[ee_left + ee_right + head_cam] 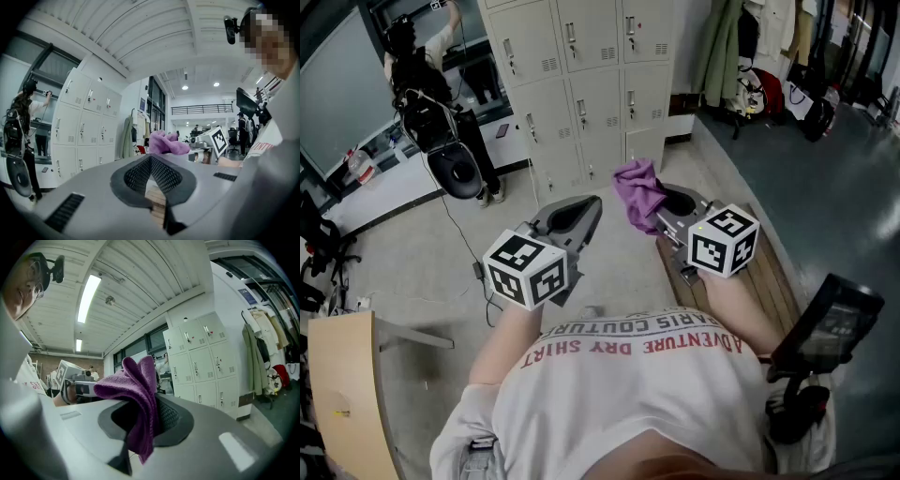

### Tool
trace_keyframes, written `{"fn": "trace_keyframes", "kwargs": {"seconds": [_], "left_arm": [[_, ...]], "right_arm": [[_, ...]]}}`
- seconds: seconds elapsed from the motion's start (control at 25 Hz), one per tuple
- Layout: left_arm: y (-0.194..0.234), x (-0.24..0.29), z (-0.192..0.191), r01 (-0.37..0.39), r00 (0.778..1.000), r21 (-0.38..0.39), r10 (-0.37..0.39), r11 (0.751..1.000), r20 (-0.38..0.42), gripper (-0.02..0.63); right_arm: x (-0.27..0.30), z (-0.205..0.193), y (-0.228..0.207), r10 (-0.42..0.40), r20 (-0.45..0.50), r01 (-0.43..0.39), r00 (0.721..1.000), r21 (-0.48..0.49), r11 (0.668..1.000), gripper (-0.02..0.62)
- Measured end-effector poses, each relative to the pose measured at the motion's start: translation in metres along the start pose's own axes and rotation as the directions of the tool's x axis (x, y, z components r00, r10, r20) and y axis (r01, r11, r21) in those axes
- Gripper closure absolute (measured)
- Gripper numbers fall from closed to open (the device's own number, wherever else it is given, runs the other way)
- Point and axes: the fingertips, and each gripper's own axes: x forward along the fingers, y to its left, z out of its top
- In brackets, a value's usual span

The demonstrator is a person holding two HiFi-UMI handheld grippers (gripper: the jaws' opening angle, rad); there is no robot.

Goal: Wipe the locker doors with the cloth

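Right side: grey two-jaw right gripper [667, 212], jaws clamped on a crumpled purple terry cloth [636, 190]. In the right gripper view, pinches that cloth between dark ribbed pads [169, 416], with one thick fold puffing up above the jaw tips and a thinner tail hanging down below them. No gap between the jaws beyond the thickness of the cloth. Cloth held up in the air, touching only the gripper, well apart from the lockers.

Left side: grey two-jaw left gripper [577, 217], jaws together at the tips, nothing between them. In the left gripper view, meets pad to pad at the top of the dark mesh fingers [163, 176] and parts into a narrow slit lower down, showing only pale wooden slats behind. Grips nothing, touches nothing.

Both grippers out in front of a white printed T-shirt [628, 394], side by side, near each other but not touching. On each, a white cube with black square markers [525, 270].

Ahead, across the pale floor, a bank of cream metal locker doors [581, 84] with small handles and vent slots. Just below the right gripper, a slatted wooden bench [776, 286]. To the left of the lockers, a person in dark clothes [422, 84], one arm raised. To the right of the lockers, hanging coats [722, 47].
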Motion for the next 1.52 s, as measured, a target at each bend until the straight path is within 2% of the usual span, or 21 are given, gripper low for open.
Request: {"fn": "trace_keyframes", "kwargs": {"seconds": [1.04,1.52], "left_arm": [[0.001,0.008,-0.002,0.009,1.000,0.004,-0.009,1.000,-0.022,0.604],[0.022,0.067,0.003,0.057,0.998,-0.005,-0.057,0.998,-0.040,0.604]], "right_arm": [[-0.002,0.003,0.003,0.034,0.030,-0.036,0.999,0.048,0.998,0.523],[-0.001,0.014,-0.056,-0.033,0.041,0.029,0.999,0.091,0.995,0.523]]}}
